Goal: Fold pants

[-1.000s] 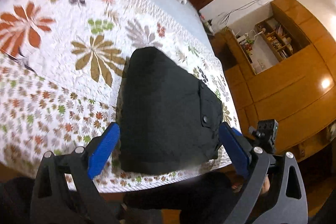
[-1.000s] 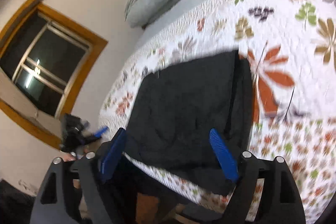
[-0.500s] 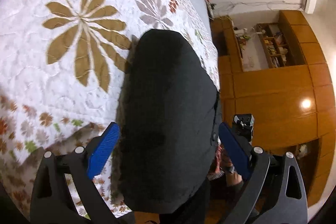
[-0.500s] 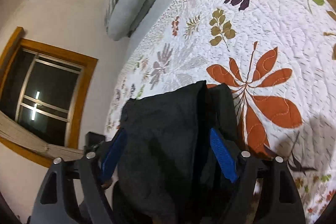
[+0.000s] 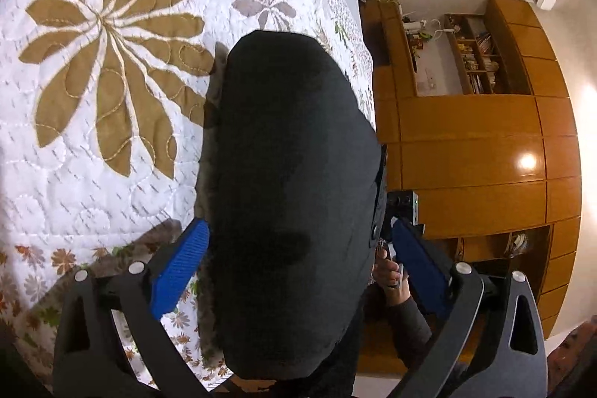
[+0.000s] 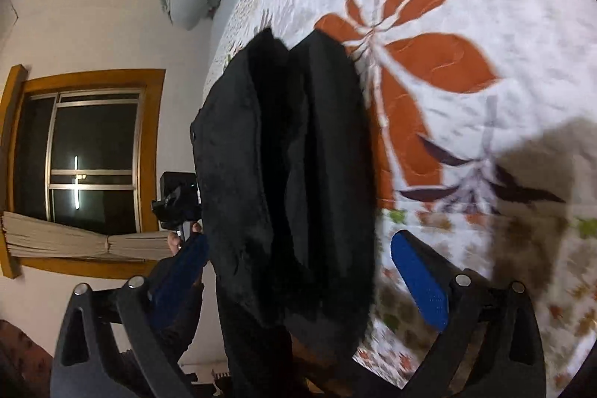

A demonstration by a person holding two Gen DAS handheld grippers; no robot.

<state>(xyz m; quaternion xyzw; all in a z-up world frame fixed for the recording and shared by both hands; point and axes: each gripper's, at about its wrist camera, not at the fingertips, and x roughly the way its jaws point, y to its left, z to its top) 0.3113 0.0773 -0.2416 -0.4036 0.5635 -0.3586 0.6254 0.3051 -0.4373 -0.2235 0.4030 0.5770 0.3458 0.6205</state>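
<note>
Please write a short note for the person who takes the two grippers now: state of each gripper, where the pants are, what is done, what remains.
Left gripper: open, a finger on each side of the black pants, not clamped.
Right gripper: open, astride the same bundle.
The pants lie at the edge of the floral quilt, in a compact bundle with layers showing; the near end passes the edge.
Done: most folding, apparently.
Left: probably one last fold or tidying; judge once the fabric is flat.

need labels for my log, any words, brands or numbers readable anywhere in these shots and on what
None can be read.
Black pants: no tag or print shows.
Floral quilt: pattern only.
Bookshelf: book spines too small to read.
Right wrist view: blurred, no lettering.
</note>
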